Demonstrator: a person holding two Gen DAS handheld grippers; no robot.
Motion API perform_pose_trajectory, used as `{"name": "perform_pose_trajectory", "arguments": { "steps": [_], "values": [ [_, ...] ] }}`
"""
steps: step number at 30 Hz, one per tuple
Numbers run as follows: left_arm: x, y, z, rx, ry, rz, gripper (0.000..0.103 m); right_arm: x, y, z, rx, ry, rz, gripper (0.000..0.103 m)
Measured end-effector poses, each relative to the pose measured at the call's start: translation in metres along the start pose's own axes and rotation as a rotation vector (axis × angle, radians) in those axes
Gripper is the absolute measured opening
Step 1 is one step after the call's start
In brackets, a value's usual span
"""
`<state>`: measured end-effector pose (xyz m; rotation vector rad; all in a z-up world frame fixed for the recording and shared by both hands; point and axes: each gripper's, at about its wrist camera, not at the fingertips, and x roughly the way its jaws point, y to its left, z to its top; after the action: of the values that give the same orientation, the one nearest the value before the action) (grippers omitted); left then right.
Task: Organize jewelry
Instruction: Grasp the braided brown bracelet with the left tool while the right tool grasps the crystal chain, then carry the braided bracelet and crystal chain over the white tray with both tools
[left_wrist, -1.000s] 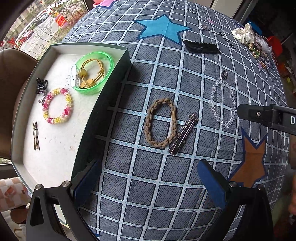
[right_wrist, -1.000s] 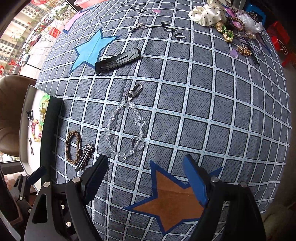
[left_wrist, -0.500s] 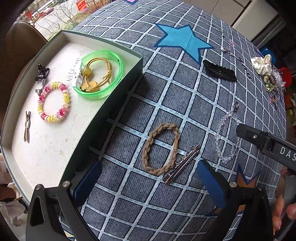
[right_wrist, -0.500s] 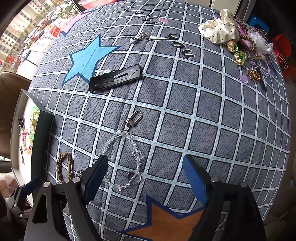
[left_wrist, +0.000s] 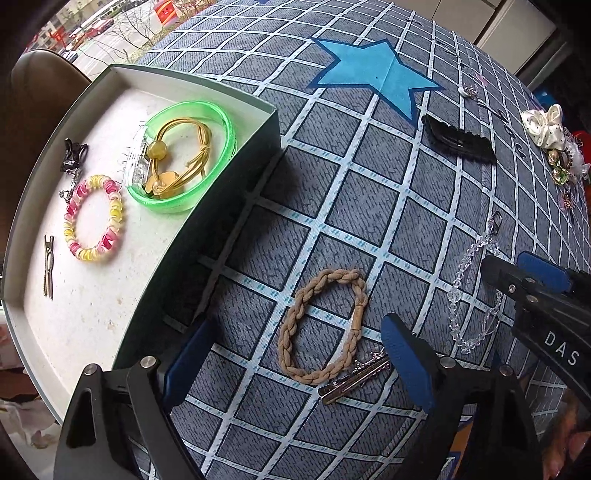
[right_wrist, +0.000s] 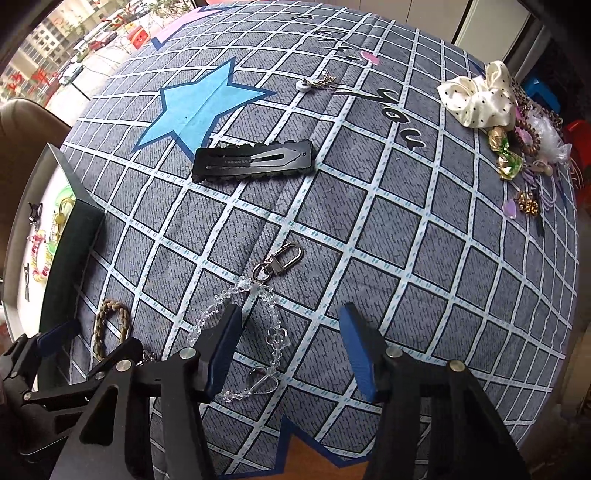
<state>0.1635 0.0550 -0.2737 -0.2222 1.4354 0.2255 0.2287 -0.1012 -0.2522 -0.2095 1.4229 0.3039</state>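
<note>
My left gripper (left_wrist: 295, 362) is open, low over a tan braided bracelet (left_wrist: 321, 325) and a silver hair clip (left_wrist: 354, 380) on the checked cloth. The bracelet lies between its blue pads. My right gripper (right_wrist: 291, 354) is open over a clear bead chain (right_wrist: 269, 332) with a metal clasp (right_wrist: 284, 258); its left pad is at the chain. The chain also shows in the left wrist view (left_wrist: 469, 295). A green-walled tray (left_wrist: 229, 206) at the left holds a green bangle (left_wrist: 221, 122), a gold hair tie (left_wrist: 181, 151) and a pink-yellow bracelet (left_wrist: 92, 218).
A black hair clip (right_wrist: 255, 160) lies farther back by a blue star (right_wrist: 199, 110). A cream scrunchie (right_wrist: 476, 96) and a pile of small trinkets (right_wrist: 524, 162) sit at the far right. A small chain piece (right_wrist: 317, 84) lies at the back. A brown chair (left_wrist: 33, 96) stands left of the tray.
Both grippers have moved forward and lower. The braided bracelet and silver clip now lie between the left pads, and the bead chain has come under the right pads. Nothing was grasped.
</note>
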Motion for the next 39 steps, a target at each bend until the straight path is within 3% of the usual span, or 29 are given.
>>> {"name": "perform_pose_trajectory", "arguments": {
  "steps": [3, 5, 6, 8, 9, 15, 22, 29, 39],
  "values": [
    [-0.006, -0.009, 0.0, 0.037, -0.015, -0.005, 0.08, 0.0, 0.009, -0.001, -0.033, -0.01, -0.015, 0.039],
    [-0.012, -0.019, 0.0, 0.078, -0.026, -0.011, 0.055, -0.001, 0.012, -0.001, -0.044, -0.012, -0.014, 0.025],
    [-0.013, -0.022, 0.001, 0.097, -0.027, -0.013, 0.047, -0.001, 0.013, -0.001, -0.05, -0.01, -0.014, 0.011],
    [-0.017, -0.027, 0.006, 0.12, -0.02, -0.021, 0.02, 0.0, 0.015, -0.001, -0.047, -0.008, -0.013, 0.009],
    [-0.018, -0.029, 0.007, 0.125, -0.015, -0.037, 0.018, 0.0, 0.013, -0.001, -0.034, -0.008, -0.003, 0.007],
    [-0.034, -0.036, 0.006, 0.142, -0.011, -0.132, 0.019, -0.008, -0.009, -0.015, 0.1, -0.016, 0.095, 0.005],
    [-0.065, -0.039, 0.001, 0.202, -0.037, -0.171, 0.019, -0.031, -0.026, -0.038, 0.197, -0.031, 0.176, 0.005],
    [-0.089, -0.012, -0.035, 0.254, -0.07, -0.208, 0.019, -0.057, -0.025, -0.056, 0.234, -0.053, 0.193, 0.005],
    [-0.122, 0.037, -0.045, 0.258, -0.112, -0.222, 0.019, -0.095, -0.002, -0.066, 0.228, -0.083, 0.183, 0.005]
  ]
}}
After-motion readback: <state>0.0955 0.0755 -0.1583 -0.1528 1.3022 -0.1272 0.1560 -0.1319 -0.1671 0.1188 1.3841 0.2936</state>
